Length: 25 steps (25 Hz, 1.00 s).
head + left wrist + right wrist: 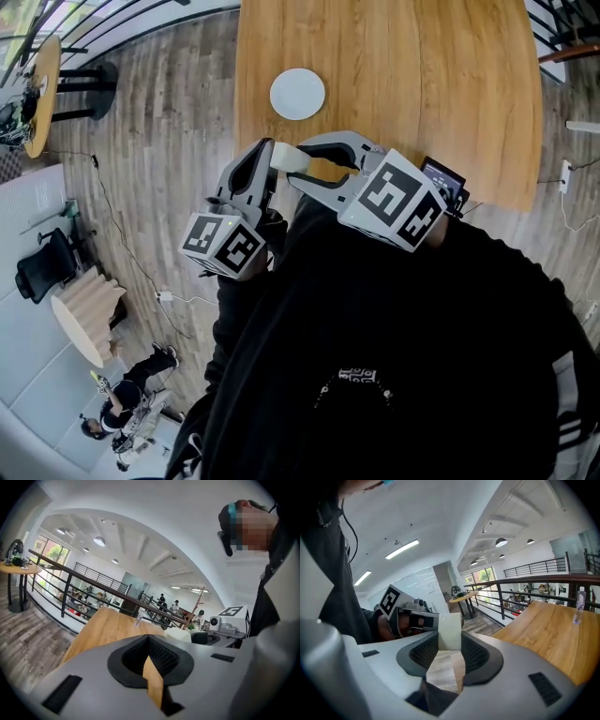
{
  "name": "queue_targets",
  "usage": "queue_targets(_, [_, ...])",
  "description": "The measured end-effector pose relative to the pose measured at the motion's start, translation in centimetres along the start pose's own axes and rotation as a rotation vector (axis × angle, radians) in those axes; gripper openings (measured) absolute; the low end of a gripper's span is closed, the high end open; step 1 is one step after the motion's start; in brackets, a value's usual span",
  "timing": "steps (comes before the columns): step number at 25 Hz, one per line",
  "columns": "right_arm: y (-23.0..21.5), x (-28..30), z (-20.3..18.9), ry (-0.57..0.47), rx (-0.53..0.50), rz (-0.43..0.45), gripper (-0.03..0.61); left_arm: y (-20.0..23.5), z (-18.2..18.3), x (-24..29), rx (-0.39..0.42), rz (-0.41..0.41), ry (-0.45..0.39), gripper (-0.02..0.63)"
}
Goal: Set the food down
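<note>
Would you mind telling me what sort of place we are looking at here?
Probably the mezzanine of an open-plan office or cafe: a long wooden table next to a black railing, people gathered beyond it, and pendant lamps overhead.

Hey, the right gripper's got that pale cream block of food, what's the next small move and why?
Probably carry the right gripper forward until it is above the round white plate, with the jaws closed. The pale cream block is clamped between them above the wooden table, short of the plate, which lies empty farther ahead.
</note>
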State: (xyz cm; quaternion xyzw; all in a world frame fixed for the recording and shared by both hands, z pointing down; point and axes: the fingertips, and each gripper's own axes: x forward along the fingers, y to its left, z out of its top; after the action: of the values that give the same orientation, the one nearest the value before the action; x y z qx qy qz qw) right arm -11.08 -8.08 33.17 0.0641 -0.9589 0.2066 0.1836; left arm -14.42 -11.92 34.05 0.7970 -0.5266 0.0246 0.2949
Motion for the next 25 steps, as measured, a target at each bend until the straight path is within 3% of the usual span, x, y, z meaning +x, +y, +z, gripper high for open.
queue_targets(7, [-1.7,2.9,2.9,-0.010,-0.008,-0.115,0.161,3.0,3.8,1.0,0.056,-0.117,-0.011,-0.002])
queue_targets(17, [-3.2,8.1,4.4,0.042,0.016,-0.227,0.161,8.1,4.1,1.2,0.032,-0.214,0.056,-0.002])
queue_targets(25, [-6.1,11.5,5.3,0.088,-0.011,-0.301,0.161,12.0,4.1,2.2,-0.005,-0.232,0.108,-0.002])
